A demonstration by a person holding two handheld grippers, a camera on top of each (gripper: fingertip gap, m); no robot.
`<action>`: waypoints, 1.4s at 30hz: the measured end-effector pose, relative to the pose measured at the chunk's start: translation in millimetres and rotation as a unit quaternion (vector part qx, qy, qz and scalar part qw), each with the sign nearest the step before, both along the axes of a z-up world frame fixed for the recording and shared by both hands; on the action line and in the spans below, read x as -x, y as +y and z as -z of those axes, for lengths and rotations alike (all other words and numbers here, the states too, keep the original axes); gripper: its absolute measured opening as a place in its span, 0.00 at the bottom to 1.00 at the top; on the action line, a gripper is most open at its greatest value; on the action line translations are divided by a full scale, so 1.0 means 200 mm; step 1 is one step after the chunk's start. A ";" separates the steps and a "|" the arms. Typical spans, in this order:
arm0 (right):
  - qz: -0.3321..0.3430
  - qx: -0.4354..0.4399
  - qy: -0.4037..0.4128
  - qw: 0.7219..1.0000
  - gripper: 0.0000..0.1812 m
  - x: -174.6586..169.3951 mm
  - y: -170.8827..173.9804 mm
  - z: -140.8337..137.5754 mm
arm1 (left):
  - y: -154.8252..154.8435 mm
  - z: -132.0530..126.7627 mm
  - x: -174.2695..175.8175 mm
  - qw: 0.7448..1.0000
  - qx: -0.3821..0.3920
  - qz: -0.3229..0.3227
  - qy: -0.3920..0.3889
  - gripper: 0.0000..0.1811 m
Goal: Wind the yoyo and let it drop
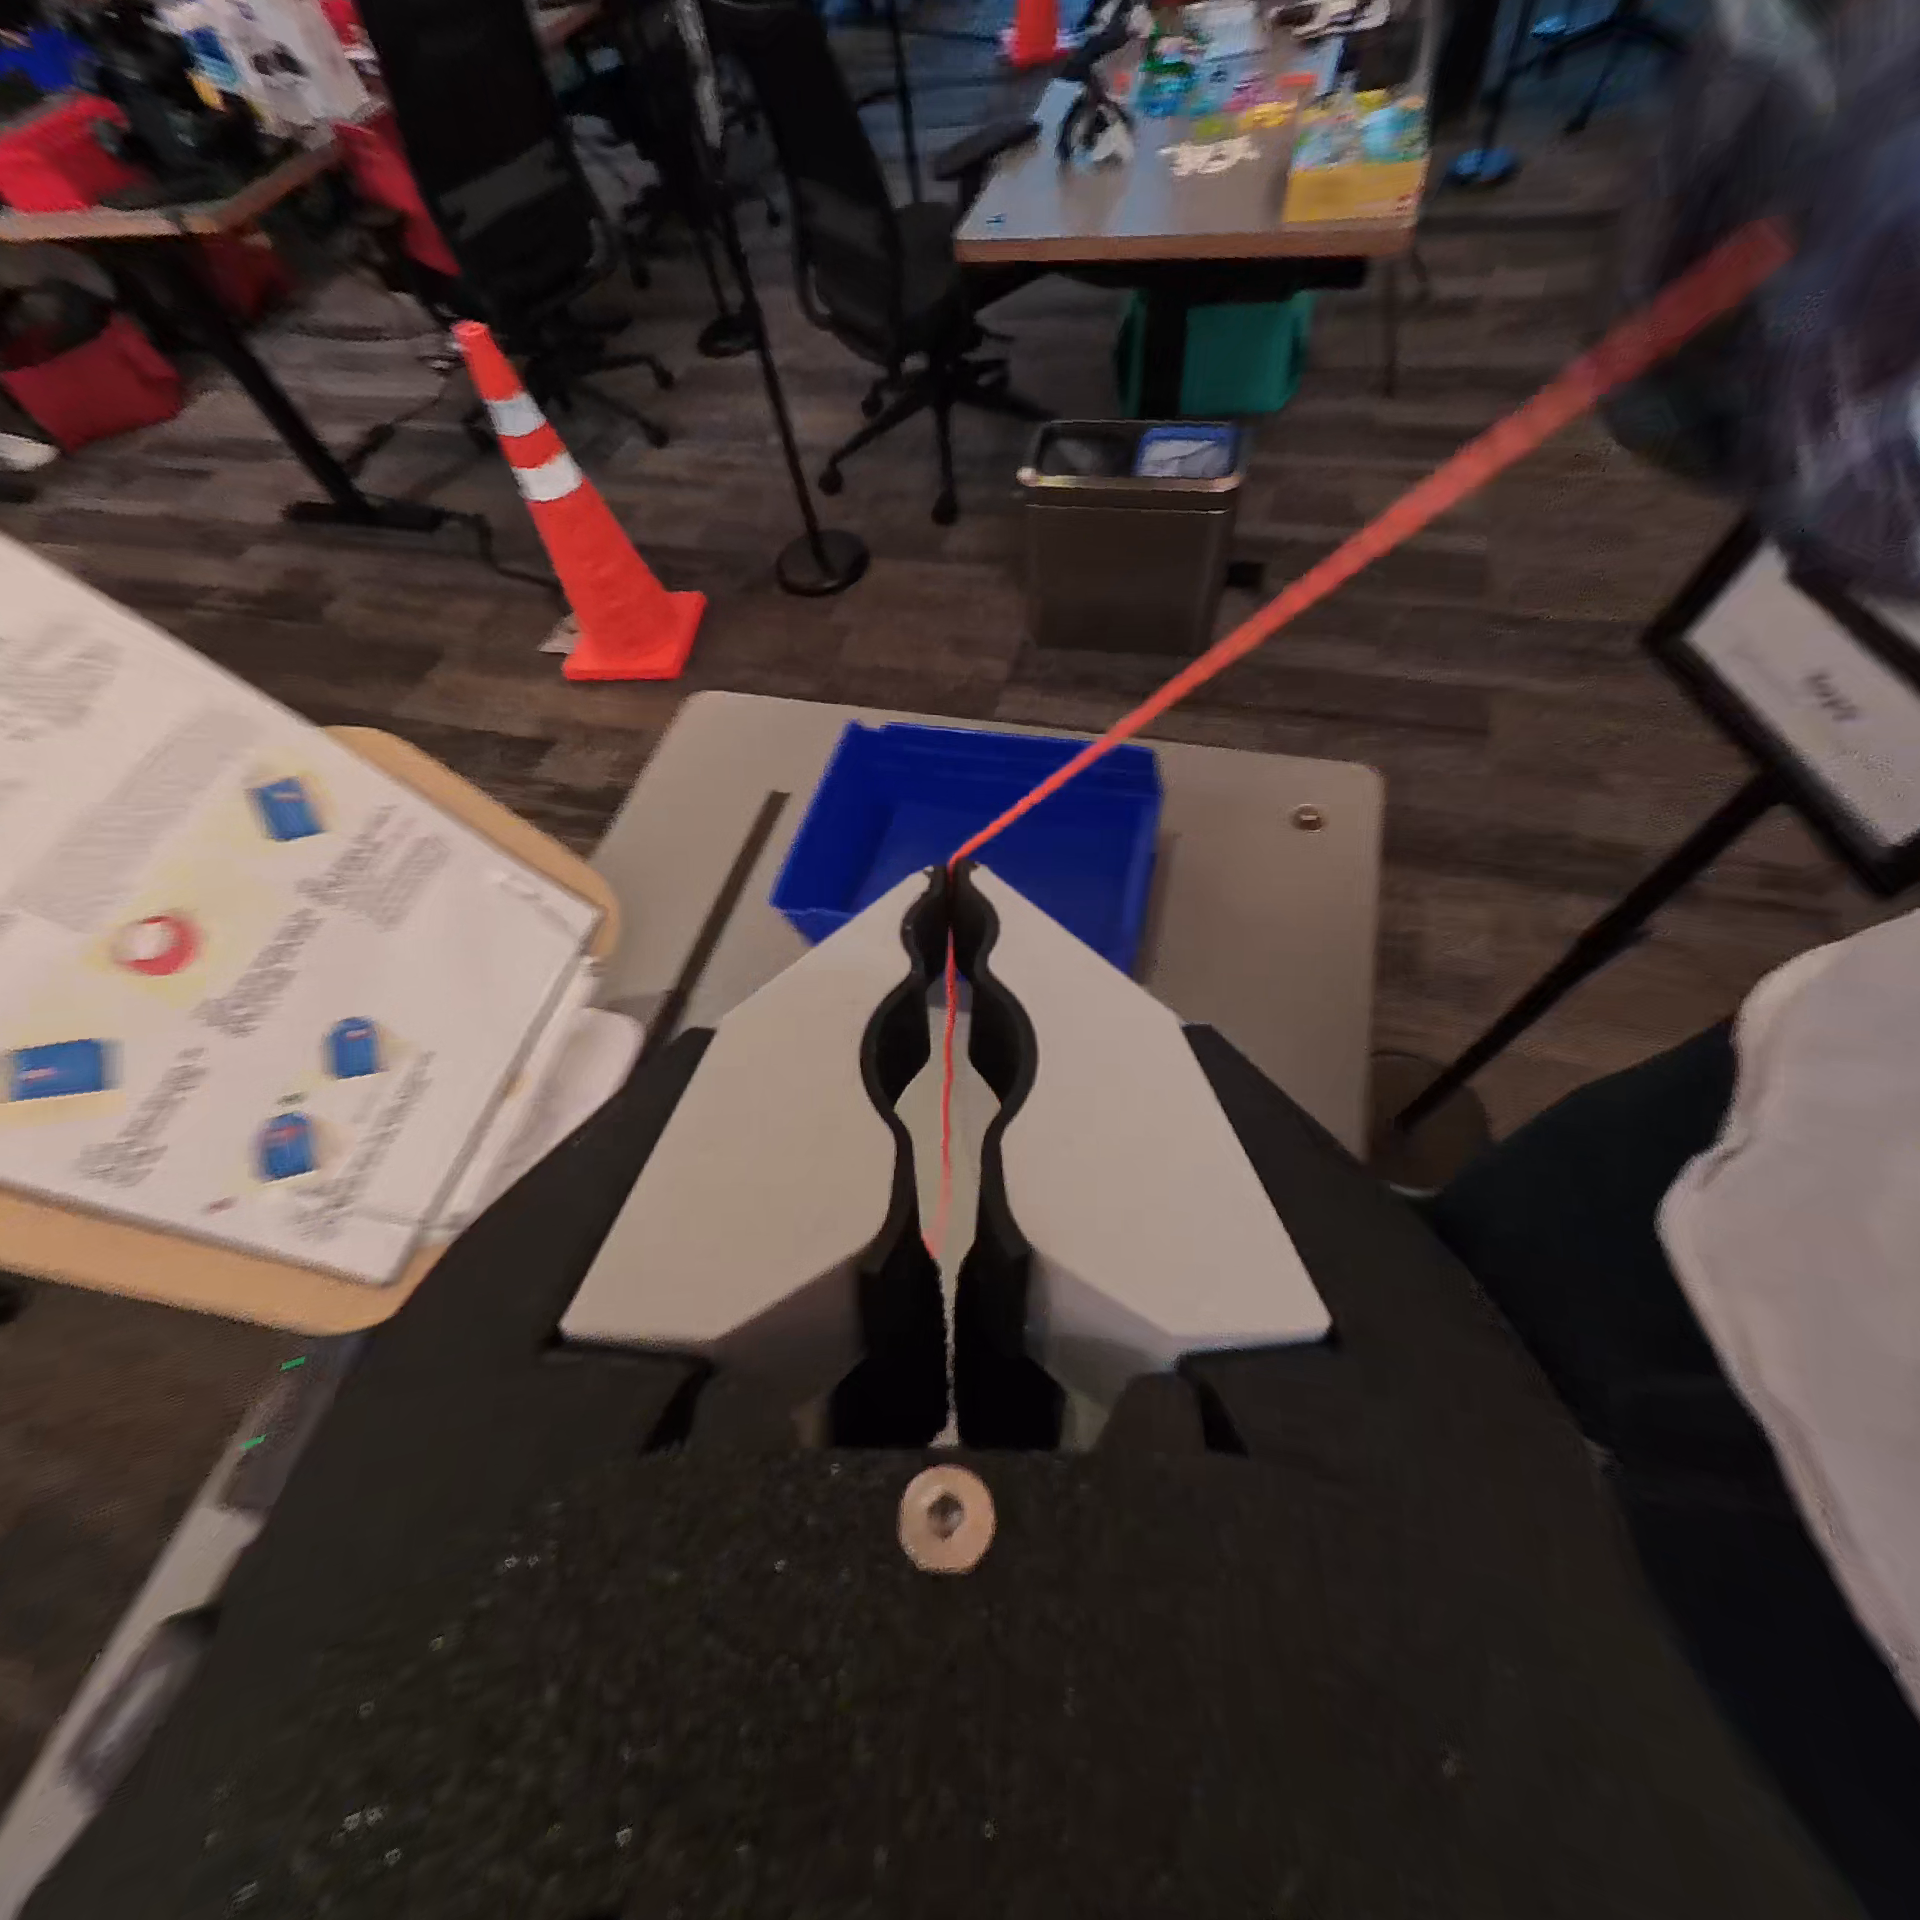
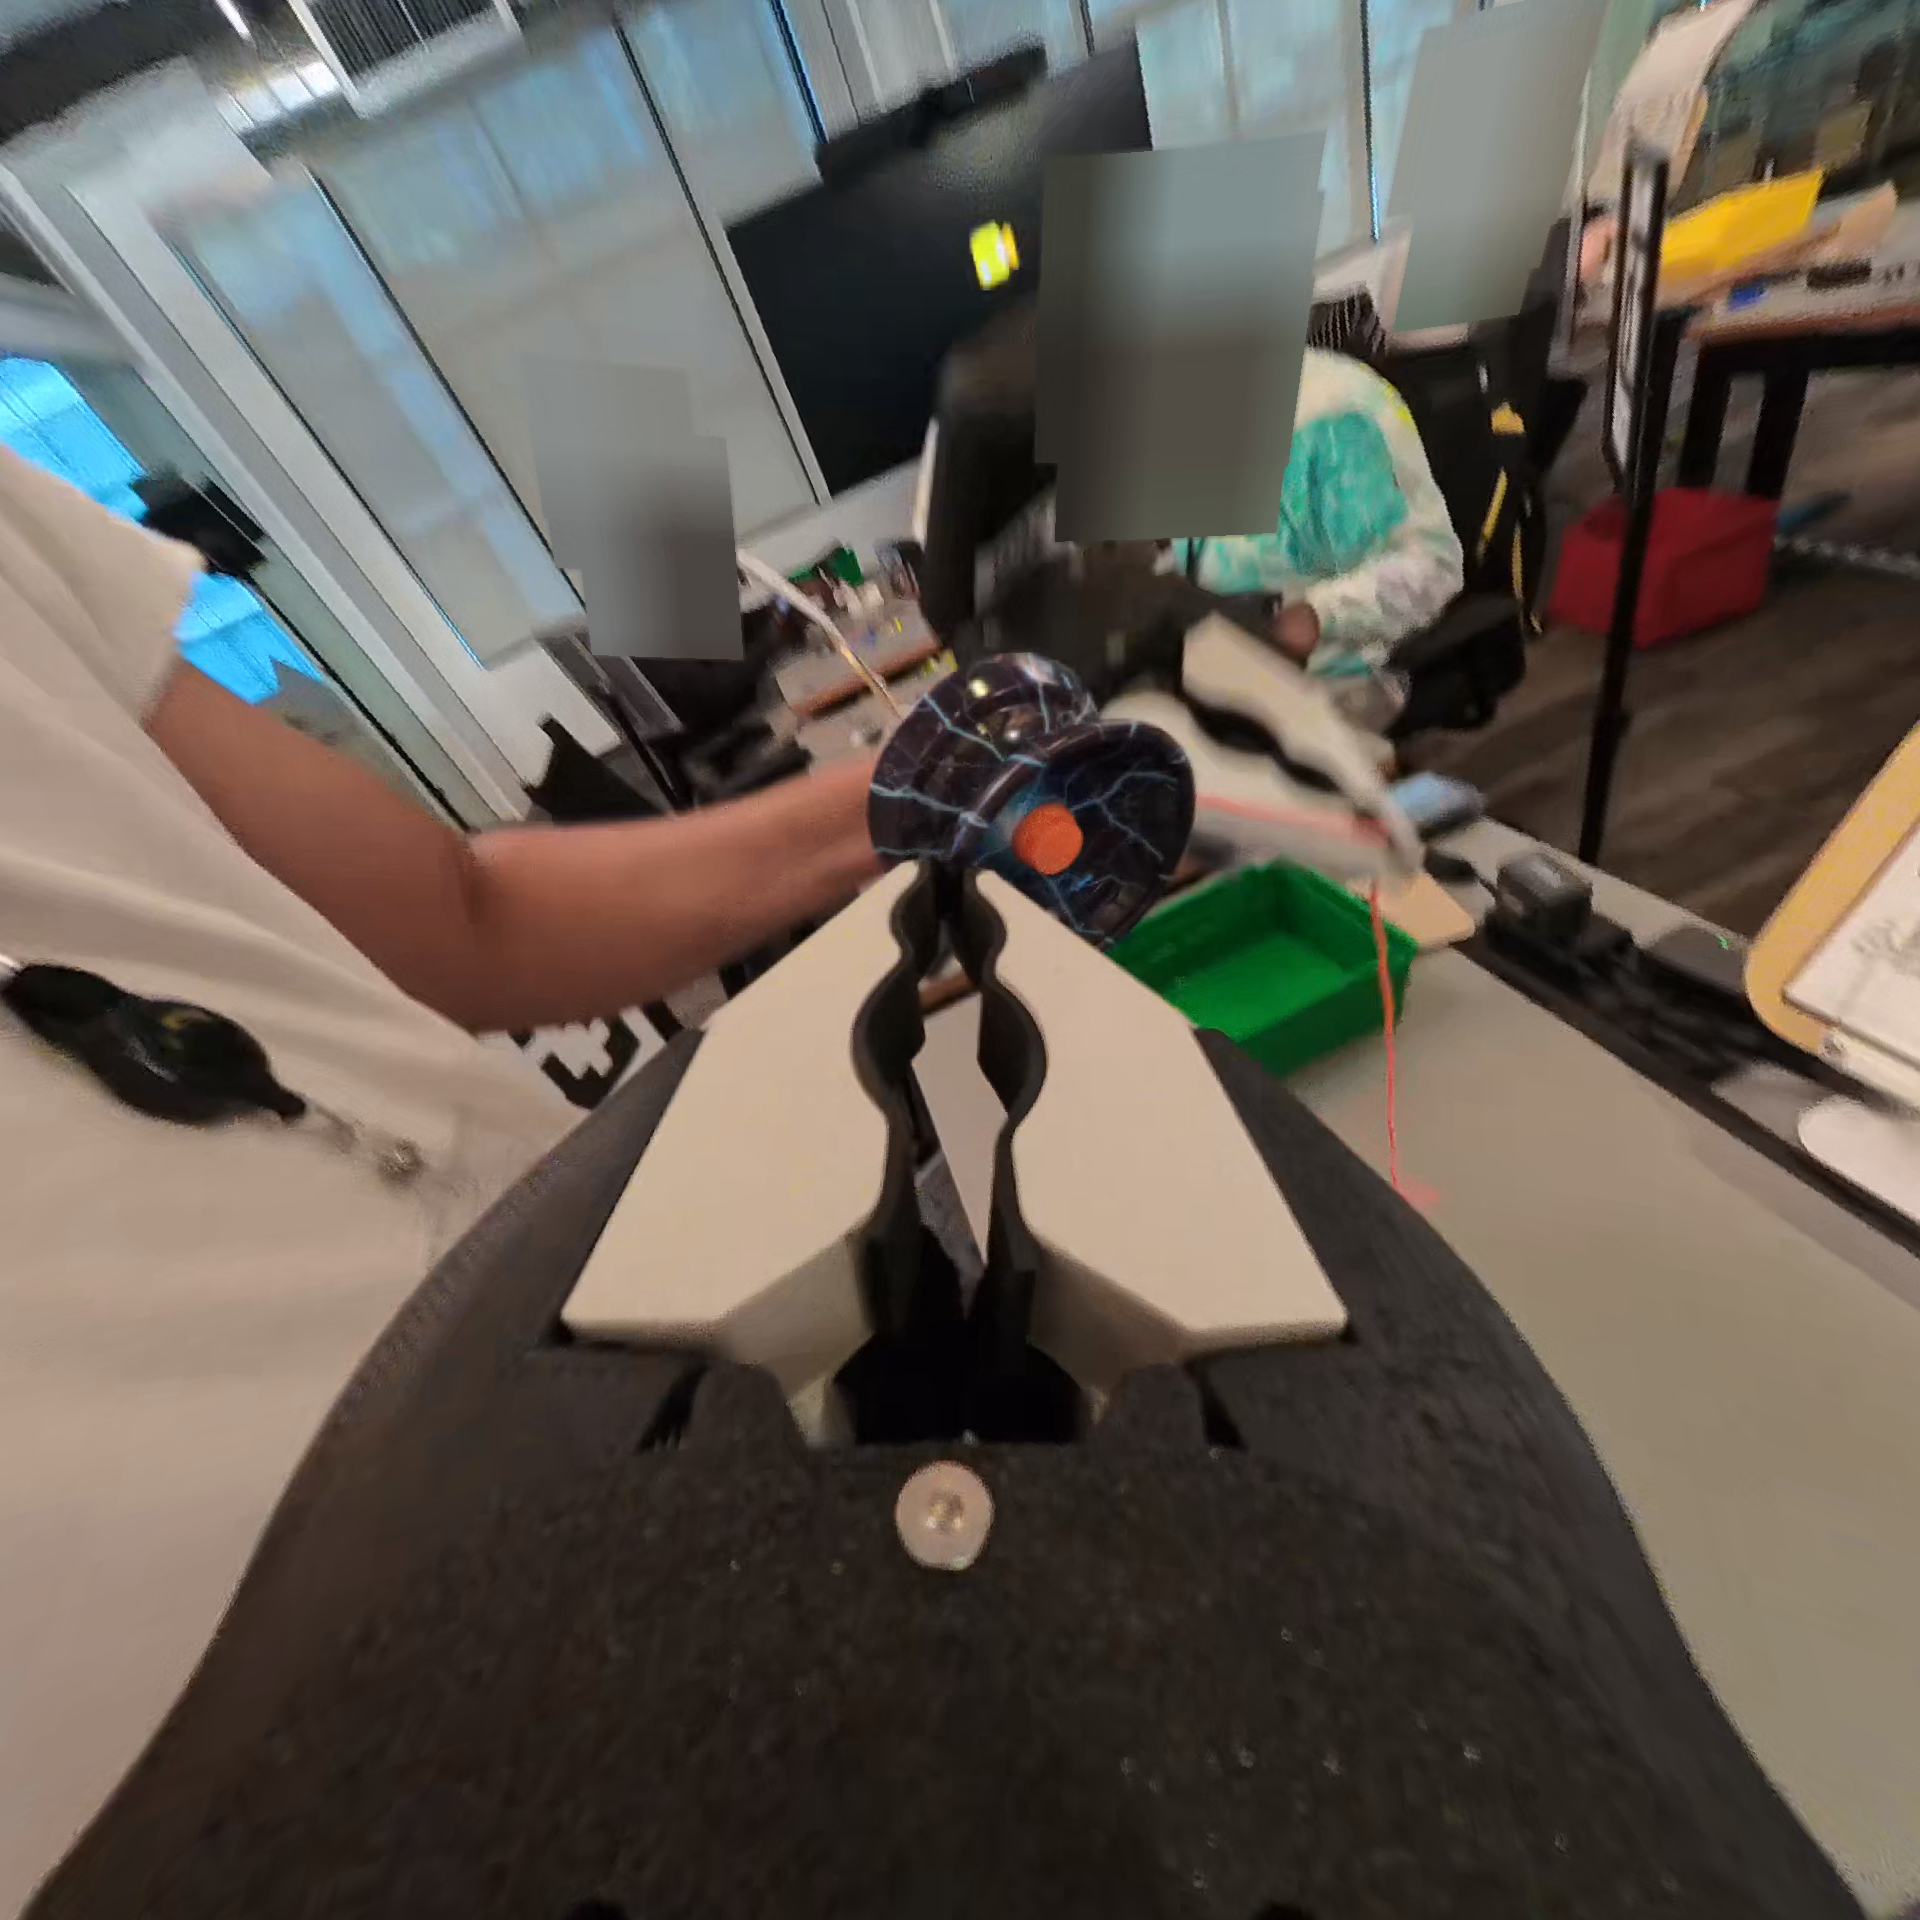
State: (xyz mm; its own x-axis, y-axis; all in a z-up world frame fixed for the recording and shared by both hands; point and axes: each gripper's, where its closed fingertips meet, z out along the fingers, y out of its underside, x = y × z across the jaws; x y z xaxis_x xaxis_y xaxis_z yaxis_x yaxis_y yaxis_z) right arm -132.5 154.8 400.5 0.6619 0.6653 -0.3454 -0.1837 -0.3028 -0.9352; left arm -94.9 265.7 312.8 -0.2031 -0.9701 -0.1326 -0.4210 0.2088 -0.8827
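While the left gripper (image 1: 948,883) keeps its two pale fingers (image 1: 821,1049) pressed together on the red string (image 1: 1351,566), that string runs back down the narrow slot between them and, past the tips, climbs taut toward two o'clock into a dark blurred shape at the upper right edge of the left wrist view. Beyond the tips, at twelve o'clock, sits a blue bin (image 1: 1081,831) on a grey table (image 1: 1268,935), with an orange cone (image 1: 582,520) on the floor toward eleven o'clock and a metal waste bin (image 1: 1132,540) toward one o'clock. From the right wrist view, the right gripper (image 2: 948,878) pinches the rim of the yoyo (image 2: 1029,790), a dark body veined with pale blue and an orange hub, held up in the air at twelve o'clock just past its fingertips (image 2: 894,894). Farther off at two o'clock the left gripper appears blurred, and the string hangs from it down toward the tabletop at three o'clock. A green bin (image 2: 1278,966) rests on the table below the yoyo, toward one o'clock. A person's forearm (image 2: 582,883) reaches in from nine o'clock.
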 end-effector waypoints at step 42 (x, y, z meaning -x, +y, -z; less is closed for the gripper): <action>0.141 0.036 -0.122 0.982 0.01 -0.24 0.21 0.34 | -0.47 -0.03 -0.04 0.998 0.023 -0.045 -0.039 0.00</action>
State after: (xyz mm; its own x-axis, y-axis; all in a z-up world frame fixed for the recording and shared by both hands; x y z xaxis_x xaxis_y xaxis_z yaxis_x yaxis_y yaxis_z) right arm -84.9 196.9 332.6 0.8850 0.4240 -0.1924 -0.0418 -0.3393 -0.9398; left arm -87.6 171.4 318.2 -0.1058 -0.9893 -0.1003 -0.3666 0.1326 -0.9209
